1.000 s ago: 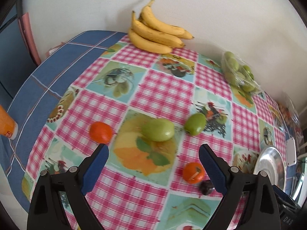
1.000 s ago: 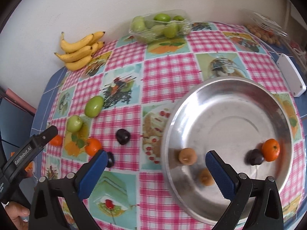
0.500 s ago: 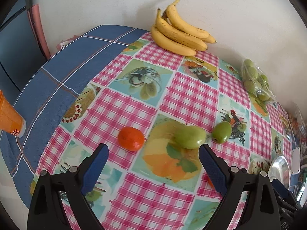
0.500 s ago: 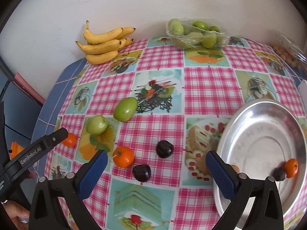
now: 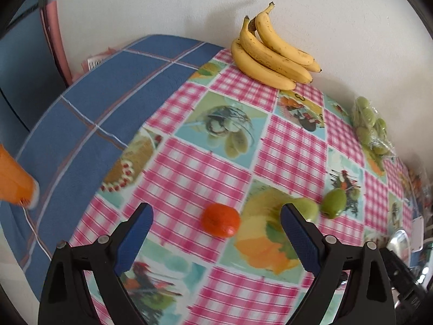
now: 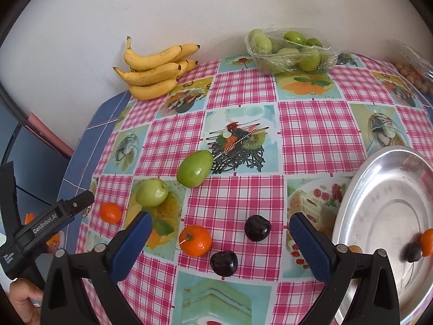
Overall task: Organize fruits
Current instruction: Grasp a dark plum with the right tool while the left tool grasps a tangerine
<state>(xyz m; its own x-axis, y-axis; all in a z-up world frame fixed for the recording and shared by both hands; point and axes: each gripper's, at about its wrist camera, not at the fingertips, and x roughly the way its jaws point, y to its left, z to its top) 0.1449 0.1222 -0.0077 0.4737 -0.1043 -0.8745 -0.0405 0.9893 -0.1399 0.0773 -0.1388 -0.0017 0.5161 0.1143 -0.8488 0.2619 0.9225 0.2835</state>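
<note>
Left wrist view is showing the left tool (image 5: pixel 216 227) gaping wide and empty, framing a small tangerine (image 5: pixel 220 223) lying on the counter (image 5: pixel 189 168). It is looking light, round, soft-skinned and likely to roll, so gripping across its middle seems best. The right tool (image 6: pixel 220 230) is hanging wide and empty too. Right of the tangerine, the steel bowl (image 6: pixel 379 216) is holding an orange fruit (image 6: pixel 427 241) and a dark one (image 6: pixel 412 252).

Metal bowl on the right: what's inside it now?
The metal bowl holds a small orange fruit and a dark cherry near its right edge. The right gripper's finger partly covers a brownish fruit at the near rim.
</note>
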